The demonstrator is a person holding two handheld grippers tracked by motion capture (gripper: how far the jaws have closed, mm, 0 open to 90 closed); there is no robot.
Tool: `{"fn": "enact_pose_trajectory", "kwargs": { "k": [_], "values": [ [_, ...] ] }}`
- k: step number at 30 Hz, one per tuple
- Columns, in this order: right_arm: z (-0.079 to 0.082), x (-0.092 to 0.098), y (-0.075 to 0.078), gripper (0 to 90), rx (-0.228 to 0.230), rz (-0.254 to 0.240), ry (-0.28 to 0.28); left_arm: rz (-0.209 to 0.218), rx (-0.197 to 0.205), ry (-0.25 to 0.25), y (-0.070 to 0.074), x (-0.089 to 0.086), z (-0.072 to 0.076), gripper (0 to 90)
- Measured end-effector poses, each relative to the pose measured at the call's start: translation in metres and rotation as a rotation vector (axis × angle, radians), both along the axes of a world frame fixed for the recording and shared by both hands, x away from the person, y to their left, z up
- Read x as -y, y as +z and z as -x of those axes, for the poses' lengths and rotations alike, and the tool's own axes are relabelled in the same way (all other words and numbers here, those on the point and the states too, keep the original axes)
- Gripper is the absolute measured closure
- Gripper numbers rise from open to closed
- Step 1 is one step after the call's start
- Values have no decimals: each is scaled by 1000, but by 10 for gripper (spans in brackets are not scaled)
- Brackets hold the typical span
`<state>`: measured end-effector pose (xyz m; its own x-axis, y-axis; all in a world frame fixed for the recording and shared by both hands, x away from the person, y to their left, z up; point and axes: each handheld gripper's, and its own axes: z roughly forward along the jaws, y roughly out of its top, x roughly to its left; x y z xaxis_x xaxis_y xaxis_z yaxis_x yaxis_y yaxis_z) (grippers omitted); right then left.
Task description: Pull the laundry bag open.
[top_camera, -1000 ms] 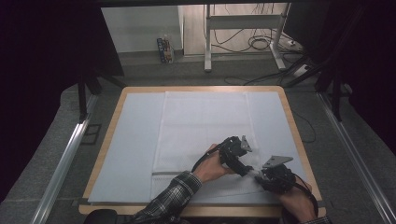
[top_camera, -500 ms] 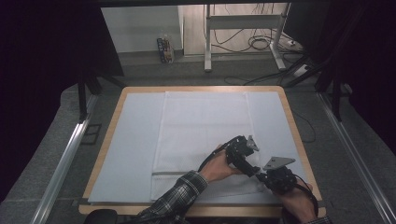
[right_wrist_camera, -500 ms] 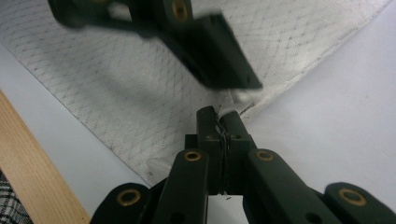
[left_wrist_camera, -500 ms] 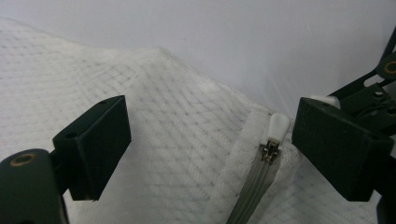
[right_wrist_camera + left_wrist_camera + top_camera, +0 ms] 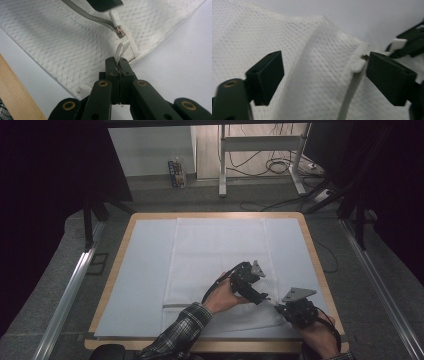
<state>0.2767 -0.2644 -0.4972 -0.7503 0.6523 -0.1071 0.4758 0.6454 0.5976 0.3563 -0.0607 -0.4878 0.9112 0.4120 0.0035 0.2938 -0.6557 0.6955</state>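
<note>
A white mesh bag [image 5: 220,255] lies flat on the table, with a grey zipper along its near edge. My right gripper [image 5: 119,66] is shut on the small white loop [image 5: 121,51] at the bag's near right corner. The white zipper pull [image 5: 115,16] lies just beyond that loop. My left gripper [image 5: 324,72] is open, its jaws having just closed a little, and it straddles raised mesh, with the zipper pull [image 5: 359,66] by its right jaw. In the high view the left gripper [image 5: 265,297] points at the right gripper [image 5: 277,307], tips almost meeting.
A pale mat [image 5: 145,270] covers the wooden-rimmed table [image 5: 312,255]. Beyond the table are a desk frame [image 5: 260,150] and floor cables [image 5: 280,167]. Metal rails [image 5: 70,290] run along both sides. The person's plaid sleeve [image 5: 175,335] comes in at the bottom.
The left gripper has shifted slightly over the bag's near right corner. The right hand has stayed in place at the corner.
</note>
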Motion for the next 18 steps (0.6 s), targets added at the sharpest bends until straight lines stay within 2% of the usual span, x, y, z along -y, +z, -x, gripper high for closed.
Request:
{"fn": "enact_pose_trajectory", "kwargs": {
  "k": [6,8,12,13,15,18],
  "values": [
    [3,-2,2,878,44,28,23,51,-60,-79,5,-14,2,418],
    [4,-3,2,877,58,37,30,80,-105,-87,4,-15,0,507],
    [5,-5,4,877,77,47,47,116,-190,-101,0,-13,-7,627],
    [6,-5,4,877,82,44,44,148,-217,-83,-2,-10,-7,652],
    [6,-5,4,877,90,47,52,152,-259,-100,-5,-8,-11,686],
    [7,-5,5,877,96,47,55,136,-288,-116,-8,-4,-13,719]
  ]
}}
